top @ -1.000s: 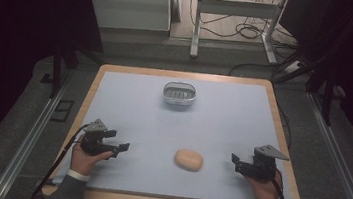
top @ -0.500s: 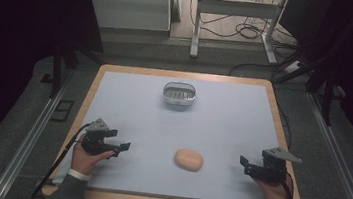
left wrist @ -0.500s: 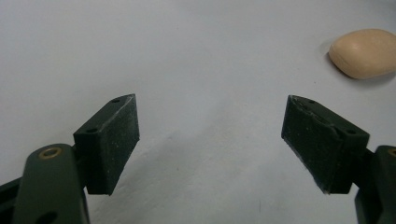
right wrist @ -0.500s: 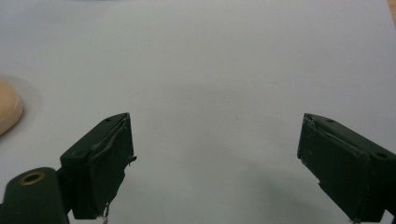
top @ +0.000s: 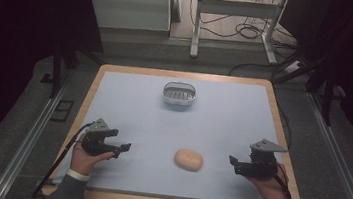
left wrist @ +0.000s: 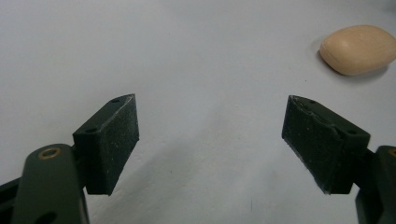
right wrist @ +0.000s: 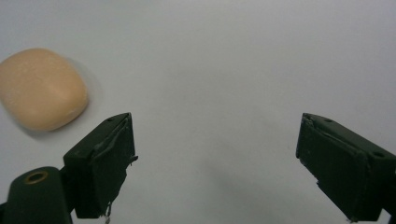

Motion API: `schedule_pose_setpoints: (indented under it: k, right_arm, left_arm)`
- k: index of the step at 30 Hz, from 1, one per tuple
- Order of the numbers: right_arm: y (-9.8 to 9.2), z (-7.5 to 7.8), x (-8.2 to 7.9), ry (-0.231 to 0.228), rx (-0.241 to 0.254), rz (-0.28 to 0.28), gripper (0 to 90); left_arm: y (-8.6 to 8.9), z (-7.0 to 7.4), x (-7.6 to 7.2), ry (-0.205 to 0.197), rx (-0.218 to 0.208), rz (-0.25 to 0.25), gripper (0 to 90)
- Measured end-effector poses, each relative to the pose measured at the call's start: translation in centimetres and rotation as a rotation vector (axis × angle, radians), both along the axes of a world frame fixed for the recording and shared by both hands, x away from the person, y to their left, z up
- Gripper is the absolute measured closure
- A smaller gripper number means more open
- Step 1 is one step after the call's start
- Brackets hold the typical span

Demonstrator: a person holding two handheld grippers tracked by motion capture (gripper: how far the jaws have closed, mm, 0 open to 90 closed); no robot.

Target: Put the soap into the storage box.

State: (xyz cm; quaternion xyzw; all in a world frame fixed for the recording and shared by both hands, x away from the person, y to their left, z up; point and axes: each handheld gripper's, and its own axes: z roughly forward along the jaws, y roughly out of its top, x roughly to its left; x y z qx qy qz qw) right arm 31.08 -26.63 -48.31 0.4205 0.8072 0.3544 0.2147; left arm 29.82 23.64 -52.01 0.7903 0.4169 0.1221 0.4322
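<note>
Soap bar (top: 188, 160), peach-coloured, rounded, smooth, matte

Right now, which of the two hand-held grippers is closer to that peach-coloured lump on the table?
The right gripper: a narrower strip of table separates it from the lump than separates the left gripper.

High overhead on table (top: 130, 94); two close tool views sharing soap (top: 188, 160).

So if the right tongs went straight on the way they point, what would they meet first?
Probably the peach-coloured soap. The right tongs point across the table toward it, jaws open, though the right gripper view shows it off to one side, so they might just miss.
</note>
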Motion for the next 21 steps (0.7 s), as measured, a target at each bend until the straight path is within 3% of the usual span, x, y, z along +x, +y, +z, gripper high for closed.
schedule_pose_setpoints:
  k: [6,17,21]
  right_arm:
    - [1.9,1.2,0.3,0.019,-0.086,0.087,13.4]
    - [4.7,2.7,1.1,0.052,-0.087,0.175,14.2]
    - [5.8,3.0,1.5,0.062,-0.114,0.198,14.2]
  left_arm:
    - [0.0,0.2,-0.2,0.004,-0.005,-0.023,19.0]
    - [-0.2,0.5,-0.4,0.001,0.019,-0.047,18.3]
    - [-0.2,0.4,-0.3,0.009,0.026,-0.049,18.1]
